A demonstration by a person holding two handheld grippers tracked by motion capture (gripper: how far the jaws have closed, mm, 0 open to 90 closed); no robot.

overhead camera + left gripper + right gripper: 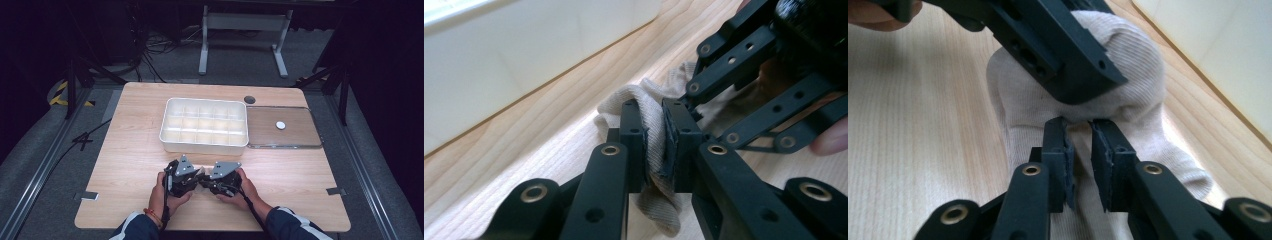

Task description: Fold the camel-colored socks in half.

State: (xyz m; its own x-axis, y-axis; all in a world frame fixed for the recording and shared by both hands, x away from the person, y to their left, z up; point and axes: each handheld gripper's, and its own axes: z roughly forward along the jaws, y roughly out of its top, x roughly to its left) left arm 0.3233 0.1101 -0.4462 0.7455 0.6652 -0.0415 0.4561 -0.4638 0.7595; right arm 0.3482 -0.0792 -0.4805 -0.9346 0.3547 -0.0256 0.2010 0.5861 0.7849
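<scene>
Beige ribbed sock [651, 145], one item, lying on the wooden table [125, 165] just in front of the white compartment box [204, 125], between the two grippers.

Left gripper [655, 135]: jaws narrow, pads pinching a fold of the sock; cloth bunches above and hangs below the pads.

Right gripper [1079, 150]: jaws set a little apart over the sock, a small gap showing between the pads; the cloth lies under and between them without being pressed, as far as the right gripper view shows. The left gripper's jaw crosses the top of that view, on the sock's bulged end.

White compartment box: divided into small cells, all of them appearing bare in the high view.

Clear lid [283, 127]: flat on the table, touching the box's right side, with a small white round object [280, 125] on it.

Progress, judged: early. The sock is being gathered or folded at the table edge; placing it in a cell is not yet done.

Writing, brands, labels: none legible on sock, box, lid or grippers.
</scene>
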